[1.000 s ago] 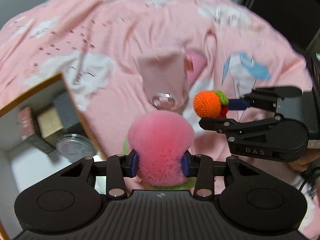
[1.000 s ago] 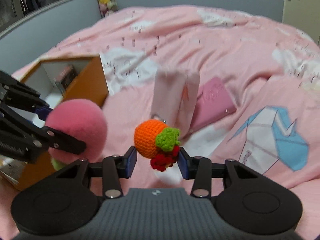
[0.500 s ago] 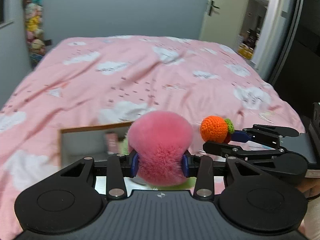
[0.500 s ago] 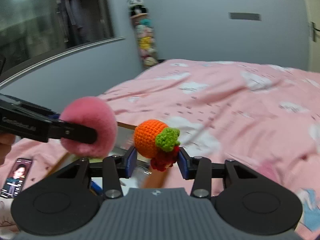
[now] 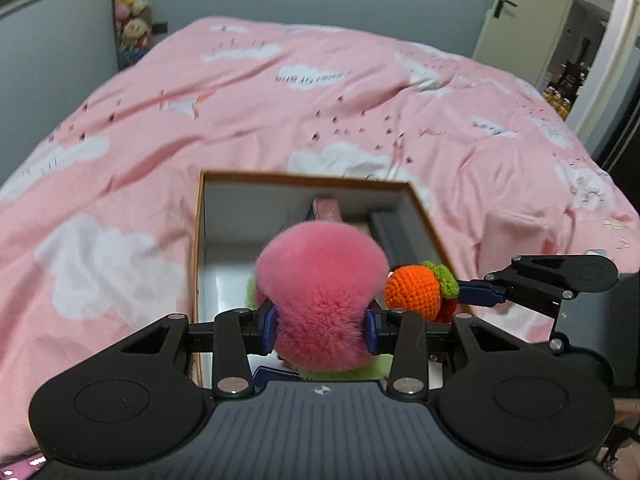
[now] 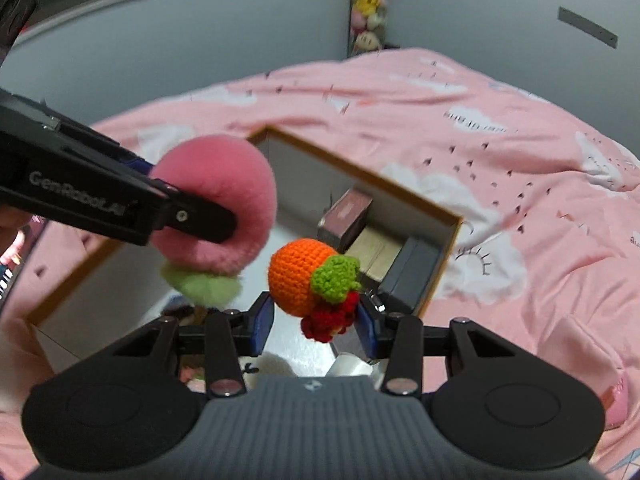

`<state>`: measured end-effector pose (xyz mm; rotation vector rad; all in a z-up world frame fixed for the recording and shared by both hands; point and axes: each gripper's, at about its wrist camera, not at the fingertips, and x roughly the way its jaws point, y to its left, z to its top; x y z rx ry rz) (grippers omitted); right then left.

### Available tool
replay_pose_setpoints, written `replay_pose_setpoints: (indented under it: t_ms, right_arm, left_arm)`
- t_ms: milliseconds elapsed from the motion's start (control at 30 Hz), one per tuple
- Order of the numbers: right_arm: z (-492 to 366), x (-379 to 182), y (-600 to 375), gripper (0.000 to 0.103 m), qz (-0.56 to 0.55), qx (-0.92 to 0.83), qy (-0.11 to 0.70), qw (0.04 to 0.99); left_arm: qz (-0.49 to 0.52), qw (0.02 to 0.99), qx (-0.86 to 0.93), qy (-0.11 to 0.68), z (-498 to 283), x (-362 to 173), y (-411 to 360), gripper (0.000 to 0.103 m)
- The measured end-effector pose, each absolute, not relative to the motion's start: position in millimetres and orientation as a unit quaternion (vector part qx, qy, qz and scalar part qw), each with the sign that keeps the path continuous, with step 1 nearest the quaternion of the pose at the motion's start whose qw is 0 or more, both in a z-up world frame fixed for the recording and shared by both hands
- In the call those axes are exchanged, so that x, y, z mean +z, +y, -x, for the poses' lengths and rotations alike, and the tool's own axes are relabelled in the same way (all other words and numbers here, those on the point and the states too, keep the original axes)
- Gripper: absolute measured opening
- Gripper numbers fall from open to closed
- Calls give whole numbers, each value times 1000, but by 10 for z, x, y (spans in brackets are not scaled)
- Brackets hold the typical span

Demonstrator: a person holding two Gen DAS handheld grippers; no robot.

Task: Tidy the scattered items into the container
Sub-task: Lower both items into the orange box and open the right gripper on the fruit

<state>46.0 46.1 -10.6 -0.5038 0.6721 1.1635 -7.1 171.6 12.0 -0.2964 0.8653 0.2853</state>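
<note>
left hand-held gripper (image 5: pixel 320 330) squeezes the pink pompom (image 5: pixel 320 300), right hand-held gripper (image 6: pixel 314 322) pinches the crochet orange (image 6: pixel 298 276); released off-centre, either may bounce outside the box (image 5: pixel 424 216).

Both wrist cams ride just behind their own jaws, tilted down, close over the box (image 5: pixel 420 208) on the bed (image 5: pixel 280 120); left looks from its near side, right from further right, sharing box, bed, both toys.

Right tongs (image 6: pixel 314 326) grip an orange crocheted ball with green leaf (image 6: pixel 306 276) above an open brown-rimmed cardboard box (image 6: pixel 446 258) on the pink cloud-print bed (image 6: pixel 520 152), beside left tongs (image 6: pixel 224 222) clamping a pink fluffy pompom (image 6: pixel 224 204).
</note>
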Motion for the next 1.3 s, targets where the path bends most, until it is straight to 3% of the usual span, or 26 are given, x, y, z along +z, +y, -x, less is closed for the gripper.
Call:
replay_pose_setpoints:
  t_ms: [500,900,1167,1233,1300]
  right_arm:
    - [-451,-476,723,47,311,508,321,736]
    - [-414,-437,652,48,313,511,315,736]
    - [-401,-303,469,50,287,503,309,754]
    - [-414,-230,374,49,265,496,306,768]
    - [-441,-152,262,46,236,493,306,779]
  left_arm:
    - [230,844,124,468,-158,-518,1931,46]
    - [244,830,127,486,-237,-640,1943,45]
    - [248,827,131,487,-238,-625,1956,39]
    - [243,831,133,483,-218,-586,1951,28]
    - [240,833,133,481,-211,-559,1952,24]
